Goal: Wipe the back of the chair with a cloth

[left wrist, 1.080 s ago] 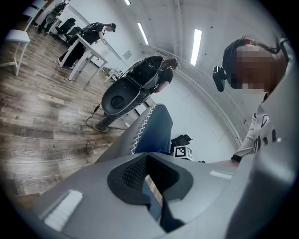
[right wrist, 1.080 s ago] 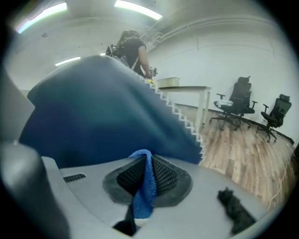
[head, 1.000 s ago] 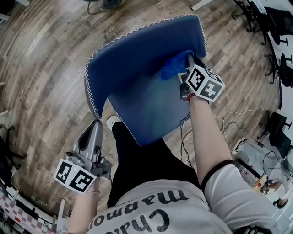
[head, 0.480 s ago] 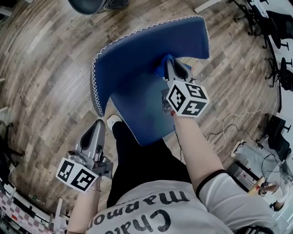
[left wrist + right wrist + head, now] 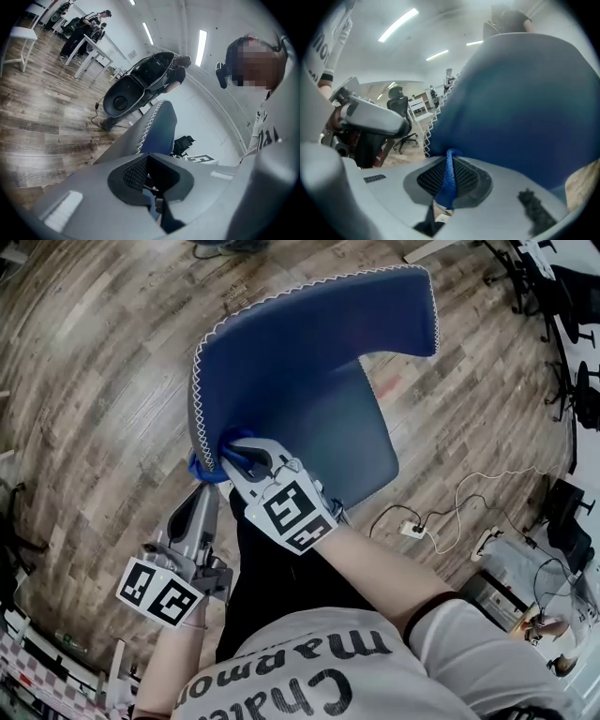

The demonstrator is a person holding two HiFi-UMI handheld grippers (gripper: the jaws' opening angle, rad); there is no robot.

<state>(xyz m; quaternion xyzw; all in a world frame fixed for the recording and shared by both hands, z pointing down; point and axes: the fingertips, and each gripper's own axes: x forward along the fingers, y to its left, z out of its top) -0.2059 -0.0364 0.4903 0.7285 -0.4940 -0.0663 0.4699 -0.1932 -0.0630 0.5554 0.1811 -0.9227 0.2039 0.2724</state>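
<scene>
Right tool (image 5: 236,454) has its jaws pressed onto a blue cloth (image 5: 208,468); the right gripper view shows a strip of the fabric pinched between the two mesh pads. The cloth is bunched against the back of the blue chair (image 5: 300,371), at the chair's lower left corner as seen from the head view, touching the white zigzag stitching (image 5: 198,381) that runs along the chair's edge. The right tool's marker cube sits on the near side of the chair, over the person's dark trouser leg (image 5: 281,587). Left tool (image 5: 203,495) is just beside the same corner of the chair, clear of the upholstery, jaws pressed together with nothing between them. The chair stands on a wood-plank floor (image 5: 94,381).
</scene>
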